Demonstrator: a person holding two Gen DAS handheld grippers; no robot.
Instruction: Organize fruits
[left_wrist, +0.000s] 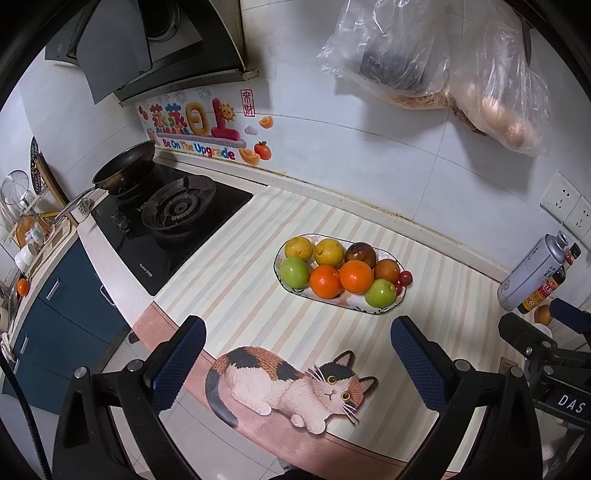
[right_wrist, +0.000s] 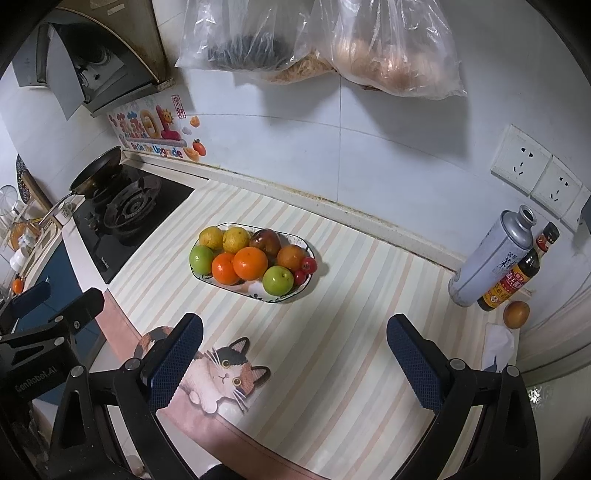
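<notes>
An oval plate (left_wrist: 384, 308) (right_wrist: 255, 293) on the striped mat holds several fruits: two yellow ones at the back, two oranges (left_wrist: 356, 276) (right_wrist: 250, 263), two green apples (left_wrist: 294, 272) (right_wrist: 277, 280), a dark red fruit, a brownish-orange one and small red tomatoes (left_wrist: 405, 277) (right_wrist: 308, 264). A lone orange-brown fruit (right_wrist: 516, 314) (left_wrist: 543, 314) lies by the bottles at the right. My left gripper (left_wrist: 297, 363) hangs open above the mat's front, nothing between its fingers. My right gripper (right_wrist: 294, 360) is open too, likewise empty, nearer than the plate.
A gas stove (left_wrist: 173, 218) (right_wrist: 125, 214) with a frying pan (left_wrist: 125, 166) stands at the left. A silver can (right_wrist: 491, 254) and a dark sauce bottle (right_wrist: 517, 273) stand at the right. Plastic bags (right_wrist: 332, 40) hang on the wall. The mat's cat picture (left_wrist: 295, 387) lies near the counter's front edge.
</notes>
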